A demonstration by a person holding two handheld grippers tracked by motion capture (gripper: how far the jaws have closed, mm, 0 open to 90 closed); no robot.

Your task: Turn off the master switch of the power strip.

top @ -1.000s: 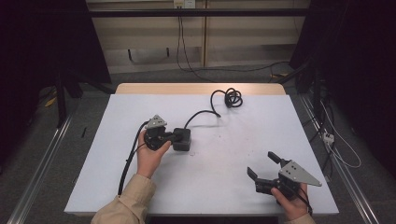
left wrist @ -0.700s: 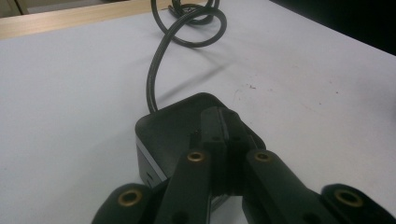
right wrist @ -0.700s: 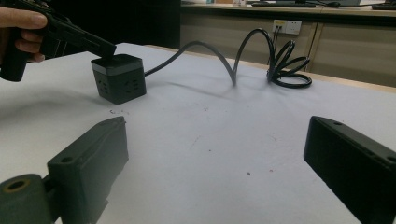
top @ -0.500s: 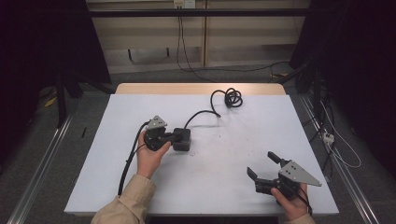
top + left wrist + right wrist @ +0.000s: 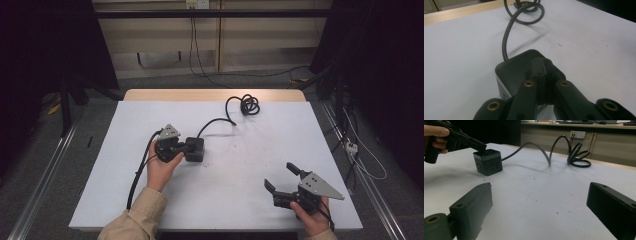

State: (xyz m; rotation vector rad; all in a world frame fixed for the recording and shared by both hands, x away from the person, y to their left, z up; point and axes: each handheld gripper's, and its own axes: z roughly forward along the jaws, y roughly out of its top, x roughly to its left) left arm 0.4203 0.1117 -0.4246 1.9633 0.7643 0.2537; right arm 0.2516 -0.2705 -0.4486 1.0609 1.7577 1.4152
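The white table [image 5: 240,200] has a wooden strip [image 5: 210,95] along its far edge and small dark specks on its top. Behind it stands a low beige cabinet [image 5: 165,45], with a wall socket [image 5: 196,4] above and cables [image 5: 200,50] hanging down onto the grey floor [image 5: 45,145]. Metal rails [image 5: 45,175] run along the floor on both sides of the table, and a white plug strip [image 5: 351,146] with thin cords lies on the floor to the right.

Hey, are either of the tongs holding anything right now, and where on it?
Nothing is held. The left tongs are shut, tips resting on top of the black power cube; the right tongs are open above the table.
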